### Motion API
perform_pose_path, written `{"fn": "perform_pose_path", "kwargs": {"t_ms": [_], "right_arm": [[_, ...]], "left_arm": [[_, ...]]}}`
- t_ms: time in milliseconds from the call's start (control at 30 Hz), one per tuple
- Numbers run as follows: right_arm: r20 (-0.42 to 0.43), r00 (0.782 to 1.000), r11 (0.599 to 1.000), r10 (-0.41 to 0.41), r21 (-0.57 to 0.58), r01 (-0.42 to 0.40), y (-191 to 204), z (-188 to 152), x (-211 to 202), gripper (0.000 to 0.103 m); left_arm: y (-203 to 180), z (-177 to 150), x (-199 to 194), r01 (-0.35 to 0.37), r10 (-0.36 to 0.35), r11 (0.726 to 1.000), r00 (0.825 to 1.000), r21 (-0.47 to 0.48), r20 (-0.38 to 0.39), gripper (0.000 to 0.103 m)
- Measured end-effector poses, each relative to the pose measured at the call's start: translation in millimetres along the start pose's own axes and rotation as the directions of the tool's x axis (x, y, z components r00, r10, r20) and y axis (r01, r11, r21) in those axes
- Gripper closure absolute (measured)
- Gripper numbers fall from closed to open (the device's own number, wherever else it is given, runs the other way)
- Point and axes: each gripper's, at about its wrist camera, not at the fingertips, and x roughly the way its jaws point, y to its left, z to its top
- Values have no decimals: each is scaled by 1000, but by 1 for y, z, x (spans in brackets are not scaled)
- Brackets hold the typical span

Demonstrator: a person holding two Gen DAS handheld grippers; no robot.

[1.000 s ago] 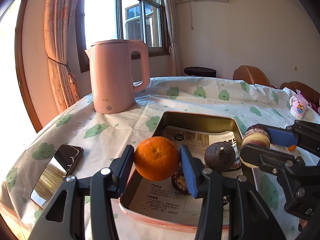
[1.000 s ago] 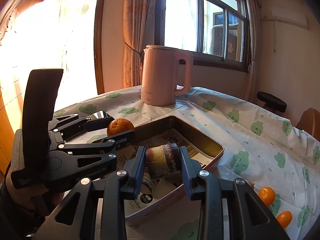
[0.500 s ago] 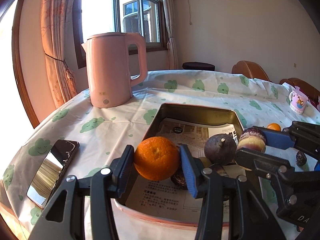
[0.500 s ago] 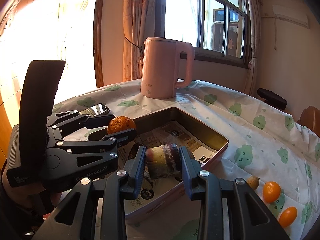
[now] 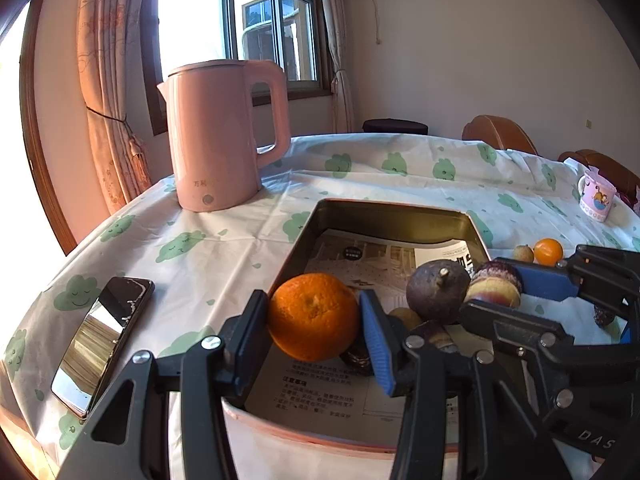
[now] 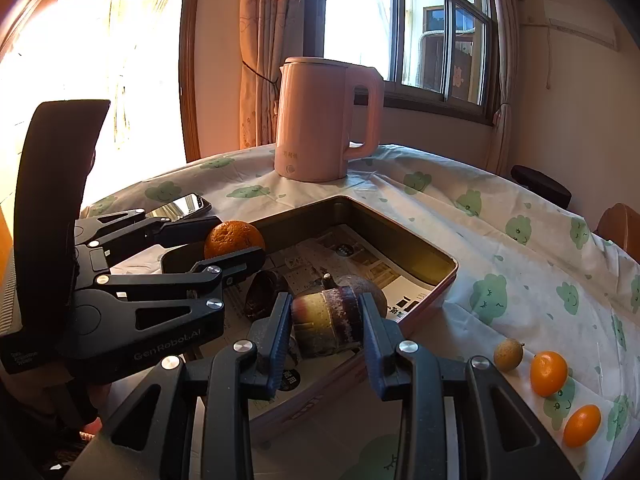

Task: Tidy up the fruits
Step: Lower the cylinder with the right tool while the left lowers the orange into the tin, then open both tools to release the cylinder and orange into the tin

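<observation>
wrist views, close, sharing tray (image 5: 394, 216)

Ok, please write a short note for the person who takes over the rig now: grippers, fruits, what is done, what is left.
Left gripper: shut on the orange, held above the near left corner of the tray.
Right gripper: shut on a purple and cream cane piece, held over the tray's near edge.
In the tray, on newspaper: a round dark fruit and a few smaller dark pieces.
Done: those pieces are in the tray.
Left: release both held pieces into the tray, then collect the two kumquats and the small brown fruit on the cloth to the right.
</observation>
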Motion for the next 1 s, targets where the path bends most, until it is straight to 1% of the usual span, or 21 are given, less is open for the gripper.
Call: {"fn": "perform_pose_path", "kwargs": {"t_ms": [133,333,367,400,433,467,500,533,567,600,667,767,867,933,1000], "right_arm": [[-8,1000,1000,0,1,0,0,0,0,68],[-16,1000,1000,-2,1,2,0,1,2,68],[-16,1000,1000,-3,2,3,-1,1,2,68],[-16,1000,1000,-3,5,3,-1,1,2,67],[-16,1000,1000,-3,8,3,-1,1,2,67],[-13,1000,1000,1,9,-1,-2,1,2,66],[-11,1000,1000,5,10,-5,-2,0,1,60],[-10,1000,1000,6,10,-6,-2,0,1,58],[-10,1000,1000,5,9,-5,-1,0,0,53],[-7,1000,1000,0,11,0,-1,0,0,50],[4,1000,1000,-1,19,1,-3,0,-4,50],[23,1000,1000,-5,27,4,-5,0,-13,49],[33,999,999,-36,22,35,-13,-4,-29,49],[29,996,997,-80,19,79,-24,-10,-42,48],[14,990,990,-138,26,137,-39,-21,-55,43]], "left_arm": [[0,-1,1,-1,1,1000,1000,0,-4,53],[2,1,-4,-9,9,1000,1000,-4,16,53],[2,2,-4,-9,9,1000,1000,-5,18,51],[2,2,-5,-10,10,1000,1000,-4,21,46],[2,2,-6,-12,12,1000,1000,-3,27,44],[2,2,-8,-13,13,1000,999,-4,33,38],[2,3,-10,-14,14,1000,999,-8,43,34],[3,3,-13,-18,18,1000,998,-12,53,28],[3,4,-14,-27,27,1000,998,-14,59,27],[4,4,-16,-21,22,1000,998,-17,62,26],[7,4,-20,-5,6,1000,998,-26,68,24],[4,5,-23,-9,11,1000,997,-25,76,24],[-2,7,-27,5,-3,1000,997,-24,82,24],[-10,8,-29,20,-18,1000,996,-17,87,24],[-19,9,-30,42,-41,999,995,-9,87,24]]}}
